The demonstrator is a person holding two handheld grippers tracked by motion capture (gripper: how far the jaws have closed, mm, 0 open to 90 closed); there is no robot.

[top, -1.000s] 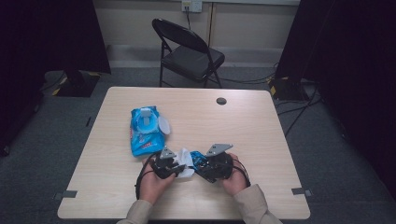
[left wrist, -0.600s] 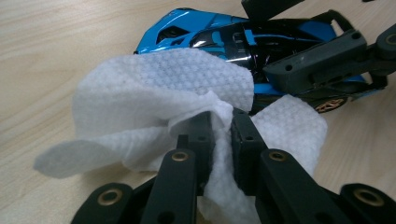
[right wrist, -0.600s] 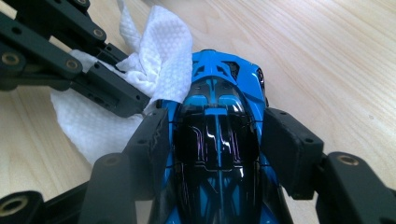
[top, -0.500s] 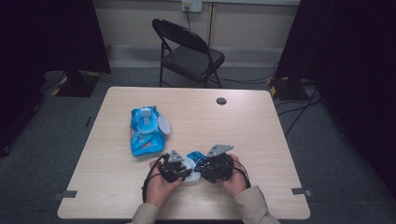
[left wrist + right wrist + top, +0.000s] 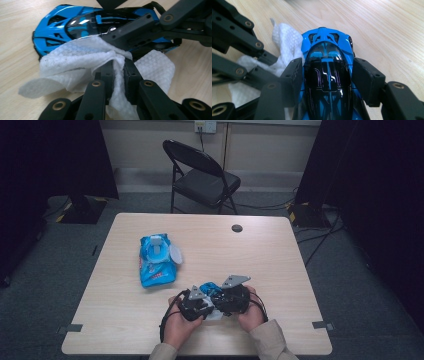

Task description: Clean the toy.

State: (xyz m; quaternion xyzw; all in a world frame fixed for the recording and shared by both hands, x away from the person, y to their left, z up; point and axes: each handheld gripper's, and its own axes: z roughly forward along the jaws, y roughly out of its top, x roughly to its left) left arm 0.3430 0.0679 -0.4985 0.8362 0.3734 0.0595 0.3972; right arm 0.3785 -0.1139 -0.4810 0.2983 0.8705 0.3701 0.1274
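Left claw (image 5: 117, 68): clenched on a fold of white wipe (image 5: 75, 60), which drapes against the side of a blue toy car (image 5: 75, 25). Right claw (image 5: 327, 75): grasping the toy car by both flanks, car resting on the bench (image 5: 280, 270) near its front edge, between the two hands. Farther out, left of centre: a blue wipe packet (image 5: 156, 260), flap open, well apart from the car.

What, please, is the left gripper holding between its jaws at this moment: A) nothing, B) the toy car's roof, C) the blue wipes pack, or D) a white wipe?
D: in the left gripper view, the left gripper pinches a white wipe draped against the blue toy car.
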